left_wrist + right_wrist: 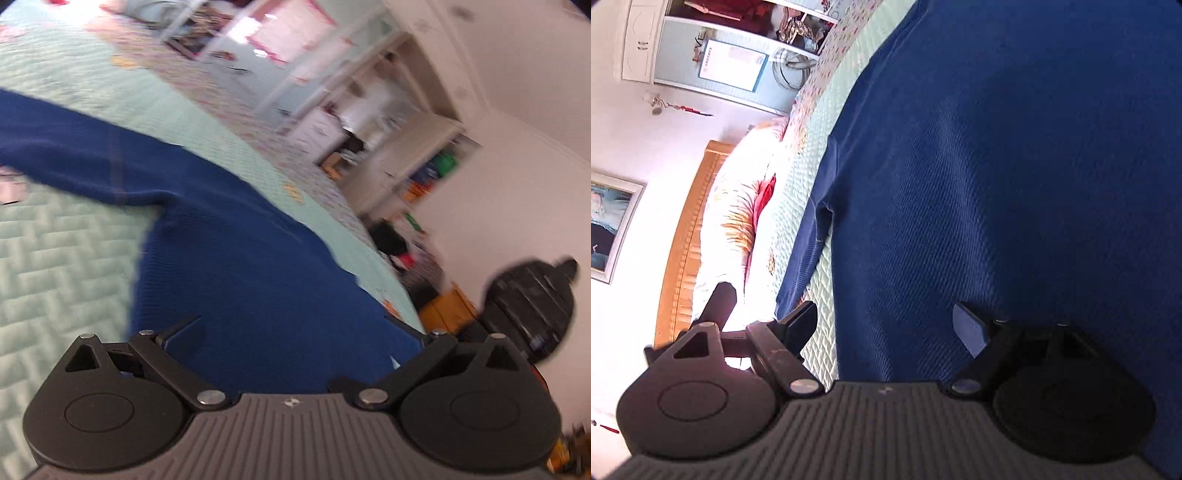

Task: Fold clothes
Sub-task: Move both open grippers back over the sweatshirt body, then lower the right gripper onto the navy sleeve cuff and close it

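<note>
A dark blue knit sweater (240, 266) lies spread on a mint-green quilted bedspread (55, 258). One sleeve (55, 147) stretches away to the left. My left gripper (299, 328) hovers low over the sweater's body, its fingers spread wide and nothing pinched between them. In the right wrist view, which is rolled on its side, the sweater (997, 166) fills most of the picture, with a sleeve (809, 229) along its edge. My right gripper (886, 325) is open just above the fabric near that edge, and its pads press on nothing.
A wooden headboard (687, 236) and a flowered pillow or duvet (738, 206) lie past the sweater. White shelves (406, 155) with clutter stand beyond the bed's edge. A blurred black device (528, 310) shows at the right of the left wrist view.
</note>
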`<state>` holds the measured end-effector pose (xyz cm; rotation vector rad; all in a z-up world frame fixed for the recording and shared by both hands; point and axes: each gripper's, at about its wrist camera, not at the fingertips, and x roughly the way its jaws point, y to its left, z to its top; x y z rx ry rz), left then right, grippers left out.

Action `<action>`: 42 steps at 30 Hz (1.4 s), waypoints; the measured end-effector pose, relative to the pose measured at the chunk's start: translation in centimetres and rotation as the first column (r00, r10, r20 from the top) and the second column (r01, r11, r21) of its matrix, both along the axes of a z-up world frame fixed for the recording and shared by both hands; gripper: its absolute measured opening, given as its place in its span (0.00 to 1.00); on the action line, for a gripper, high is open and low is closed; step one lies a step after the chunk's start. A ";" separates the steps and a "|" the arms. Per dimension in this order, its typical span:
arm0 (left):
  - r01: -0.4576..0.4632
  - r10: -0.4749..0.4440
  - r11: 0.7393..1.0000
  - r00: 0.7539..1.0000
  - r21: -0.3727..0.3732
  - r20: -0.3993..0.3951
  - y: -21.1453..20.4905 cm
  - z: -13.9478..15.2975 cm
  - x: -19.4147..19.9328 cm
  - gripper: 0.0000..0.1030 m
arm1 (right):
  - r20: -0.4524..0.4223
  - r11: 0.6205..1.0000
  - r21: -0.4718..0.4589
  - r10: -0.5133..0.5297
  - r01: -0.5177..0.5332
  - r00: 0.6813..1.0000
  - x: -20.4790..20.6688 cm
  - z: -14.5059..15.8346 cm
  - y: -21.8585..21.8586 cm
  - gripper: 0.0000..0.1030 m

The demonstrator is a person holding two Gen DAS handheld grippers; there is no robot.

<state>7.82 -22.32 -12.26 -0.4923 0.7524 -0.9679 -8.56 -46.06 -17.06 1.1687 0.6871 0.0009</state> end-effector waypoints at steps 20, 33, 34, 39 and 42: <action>0.055 -0.069 0.971 0.996 0.232 0.055 -5.0 -3.5 -0.7 1.00 | 0.092 0.990 -0.027 -0.132 0.135 0.987 -5.5 1.4 -3.3 0.80; -0.043 0.048 0.989 0.998 0.143 -0.030 -2.8 -3.5 1.3 1.00 | 0.145 0.993 -0.095 -0.058 0.073 0.988 -2.8 3.6 -3.9 0.80; -0.038 0.042 0.987 0.999 0.155 -0.028 -2.9 -3.4 1.3 1.00 | 0.159 0.992 -0.100 -0.058 0.075 0.986 -1.9 3.9 -4.1 0.80; -0.012 0.019 0.973 0.999 0.232 -0.026 -3.5 -3.1 1.2 1.00 | -0.175 0.977 -0.212 -0.019 -0.019 0.984 2.2 2.1 -3.9 0.79; -0.083 0.095 0.970 0.995 0.228 -0.043 -2.5 -2.5 1.2 1.00 | -0.136 0.897 -0.422 0.079 -0.130 0.988 5.7 6.1 -1.7 0.79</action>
